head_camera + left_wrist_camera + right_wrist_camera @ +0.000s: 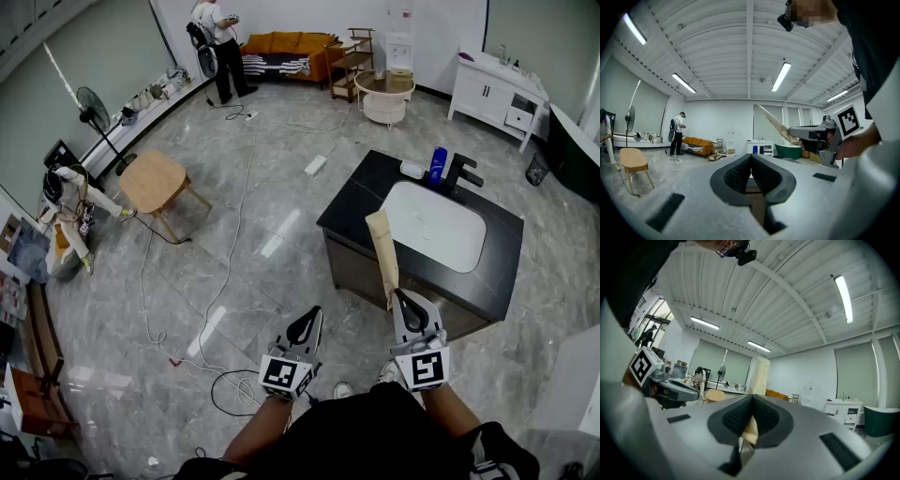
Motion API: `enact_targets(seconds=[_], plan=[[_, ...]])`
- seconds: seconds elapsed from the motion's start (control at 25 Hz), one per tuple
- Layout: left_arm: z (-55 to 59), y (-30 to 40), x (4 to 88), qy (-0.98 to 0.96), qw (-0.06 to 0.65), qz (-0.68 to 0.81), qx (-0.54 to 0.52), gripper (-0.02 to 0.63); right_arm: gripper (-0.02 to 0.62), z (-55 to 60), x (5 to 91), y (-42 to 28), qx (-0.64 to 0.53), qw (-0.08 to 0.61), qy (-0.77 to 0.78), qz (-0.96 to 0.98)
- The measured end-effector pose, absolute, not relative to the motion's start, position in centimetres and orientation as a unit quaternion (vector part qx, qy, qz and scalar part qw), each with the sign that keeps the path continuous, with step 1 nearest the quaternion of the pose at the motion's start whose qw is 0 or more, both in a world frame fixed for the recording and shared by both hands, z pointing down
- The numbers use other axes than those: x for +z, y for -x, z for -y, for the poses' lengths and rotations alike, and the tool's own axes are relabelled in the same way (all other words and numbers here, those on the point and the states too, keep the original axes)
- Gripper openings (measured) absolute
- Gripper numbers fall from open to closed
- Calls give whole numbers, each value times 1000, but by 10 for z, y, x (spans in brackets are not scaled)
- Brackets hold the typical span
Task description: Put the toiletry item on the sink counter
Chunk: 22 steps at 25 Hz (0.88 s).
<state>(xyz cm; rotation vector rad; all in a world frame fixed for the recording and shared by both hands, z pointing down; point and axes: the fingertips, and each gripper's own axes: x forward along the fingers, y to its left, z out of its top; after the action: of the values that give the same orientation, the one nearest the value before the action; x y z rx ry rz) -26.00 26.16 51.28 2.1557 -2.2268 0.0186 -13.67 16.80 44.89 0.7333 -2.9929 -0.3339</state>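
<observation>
A long beige toiletry tube [382,248] stands nearly upright in my right gripper [401,300], which is shut on its lower end. The tube hangs at the near left edge of the dark sink counter [361,202], whose white basin [436,227] lies beyond it. In the right gripper view the tube [758,376] rises from the closed pads. My left gripper [308,325] is shut and empty, to the left of the right one over the floor. From the left gripper view its jaws meet with nothing between them, and the tube [776,123] shows to the right.
On the counter's far side stand a blue bottle [438,166], a black faucet [461,173] and a white dish [411,170]. A wooden stool [153,181] and cables [234,244] are on the floor to the left. A person [217,42] stands far back by a sofa [286,52].
</observation>
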Motion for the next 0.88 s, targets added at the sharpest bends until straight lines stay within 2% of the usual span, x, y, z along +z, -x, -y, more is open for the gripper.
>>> enact_targets(seconds=[0.36,0.64,0.88], plan=[[-264,254,510,-701,14,713,5,9,6,-171,446,132,-113,21,-245,963],[-255,248,514,-708,16,706,9,9,6,-156,443,119,-98,-22,-262,960],[-216,240,517,-715,21,698,13,9,6,-113,439,109,-98,-31,-276,956]])
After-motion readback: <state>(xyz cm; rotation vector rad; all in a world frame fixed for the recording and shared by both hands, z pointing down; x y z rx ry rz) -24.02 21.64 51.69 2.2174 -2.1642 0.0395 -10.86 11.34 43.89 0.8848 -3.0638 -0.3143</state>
